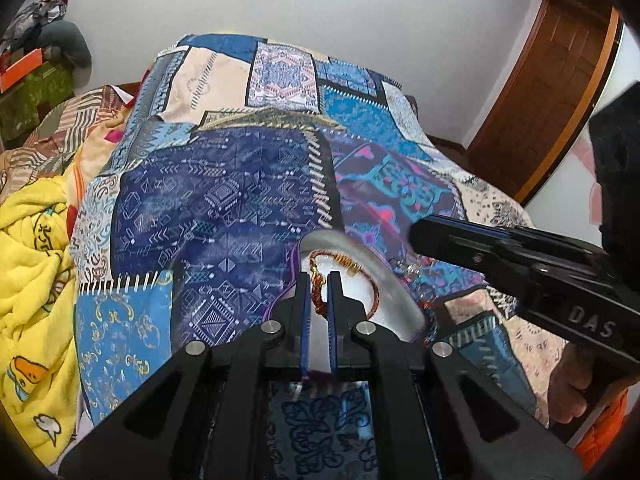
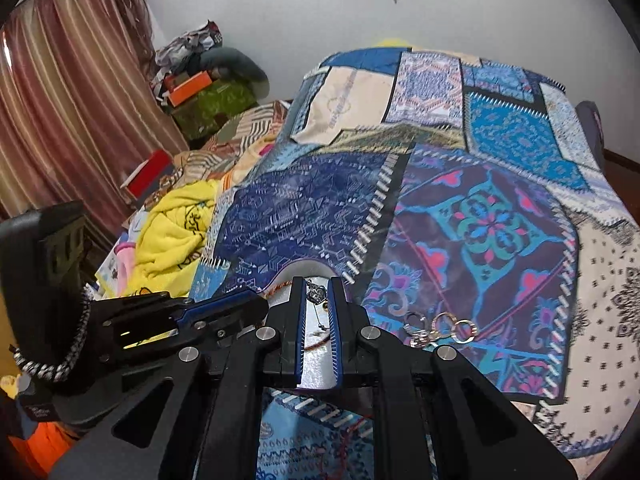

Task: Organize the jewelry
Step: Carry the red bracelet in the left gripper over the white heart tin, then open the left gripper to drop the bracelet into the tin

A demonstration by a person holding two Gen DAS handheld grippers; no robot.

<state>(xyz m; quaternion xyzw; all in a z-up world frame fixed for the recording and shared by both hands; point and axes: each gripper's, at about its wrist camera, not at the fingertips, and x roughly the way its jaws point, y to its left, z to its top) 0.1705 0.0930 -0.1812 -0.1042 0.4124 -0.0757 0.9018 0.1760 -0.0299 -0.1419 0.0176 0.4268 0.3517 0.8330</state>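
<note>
Patchwork bedspread (image 1: 224, 184) under grey tray (image 1: 384, 276); left tool (image 1: 319, 280) clenched on red bracelet (image 1: 352, 280); right tool (image 2: 319, 286) released

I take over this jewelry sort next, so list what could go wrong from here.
1. The left gripper pinches only the red-and-gold thread bracelet's clasp end; it could slip or snag on the white dish's rim.
2. Both grippers crowd that dish; the right gripper might bump the left.
3. The silver linked rings lying loose on the patchwork bedspread could get lost in folds.
</note>
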